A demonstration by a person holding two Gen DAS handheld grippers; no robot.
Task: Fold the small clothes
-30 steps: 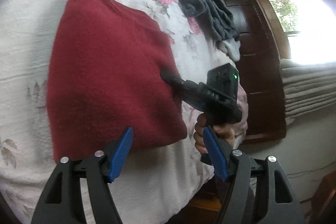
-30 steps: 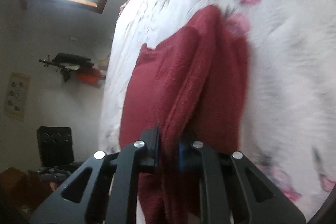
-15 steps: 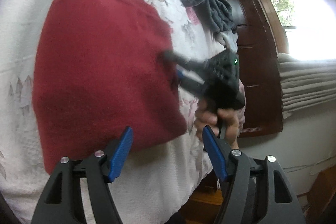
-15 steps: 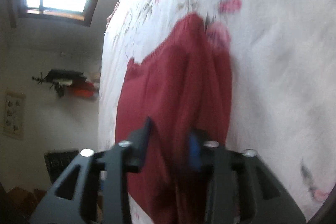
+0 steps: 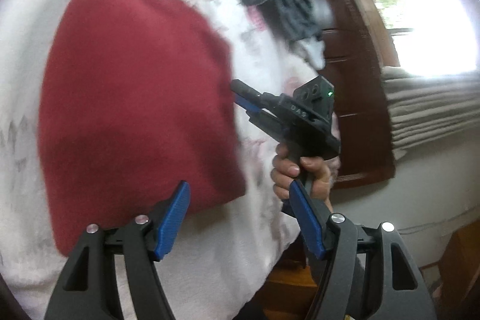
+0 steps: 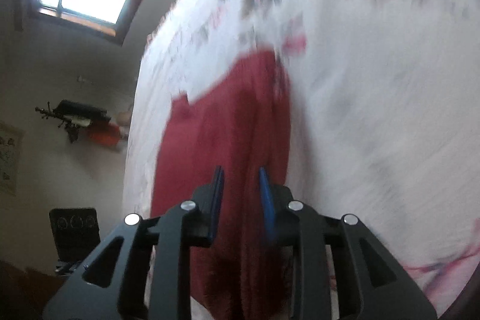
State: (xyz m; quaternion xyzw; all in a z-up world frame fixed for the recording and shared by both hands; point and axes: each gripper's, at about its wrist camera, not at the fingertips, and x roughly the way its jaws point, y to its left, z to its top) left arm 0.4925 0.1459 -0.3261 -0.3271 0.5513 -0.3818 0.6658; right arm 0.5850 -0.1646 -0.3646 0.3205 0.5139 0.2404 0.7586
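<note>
My right gripper (image 6: 240,194) has released the red sweater (image 5: 135,98); jaws now apart | left gripper (image 5: 240,218) open beside its hem | fold laid.

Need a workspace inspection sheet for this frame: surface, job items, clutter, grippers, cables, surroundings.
Surface: bed with a white floral bedspread, blurred by motion.
Job's things: red sweater lying folded on the bedspread; a lengthwise fold shows in the right wrist view.
Clutter: dark grey garment bunched near the bed's far edge, something white beneath it.
Grippers: left gripper open, over the sweater's near edge, holding nothing. Right gripper open, at the sweater's side; a hand holds its grip.
Cables: nothing seen.
Surroundings: dark wooden door, bright window, a wall rack, a black chair.
</note>
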